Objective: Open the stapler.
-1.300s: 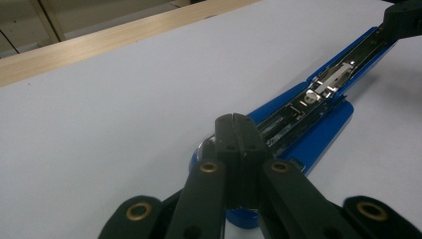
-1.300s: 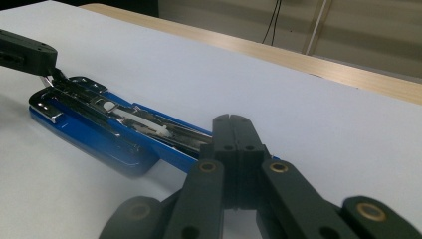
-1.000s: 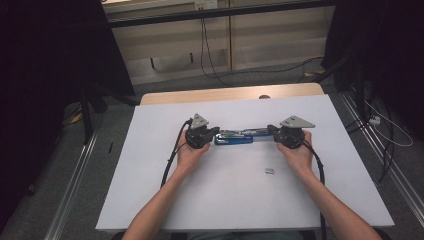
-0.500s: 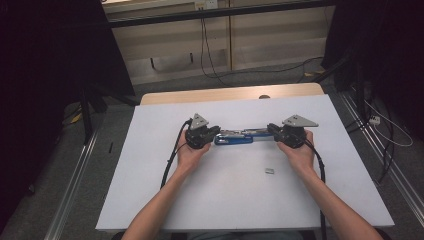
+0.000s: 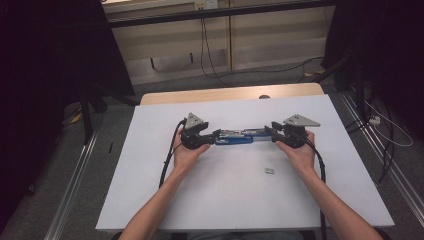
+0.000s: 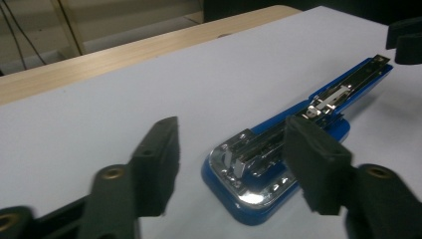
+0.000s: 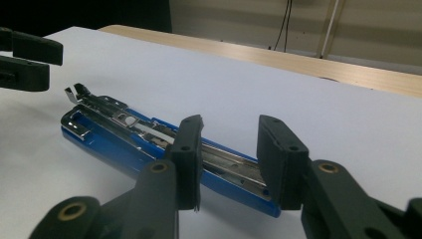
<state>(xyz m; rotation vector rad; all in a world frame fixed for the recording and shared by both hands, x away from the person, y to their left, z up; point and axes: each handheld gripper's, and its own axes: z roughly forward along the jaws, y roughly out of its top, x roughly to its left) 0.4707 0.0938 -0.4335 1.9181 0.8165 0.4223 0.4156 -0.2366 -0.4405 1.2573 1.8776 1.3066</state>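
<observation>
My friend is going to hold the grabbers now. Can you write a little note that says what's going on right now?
Left gripper: jaws have just been opening, now apart at one end of the stapler, not pressing it.
Right gripper: jaws also just opening, standing either side of the other end, not clamped.
Stapler: lies flat on the white table, opened out, metal track showing.
Small metal piece: lies loose nearer the person, by the right hand.
Done: stapler set down and let go.
Left: probably the small piece; can't tell what it is.
</observation>
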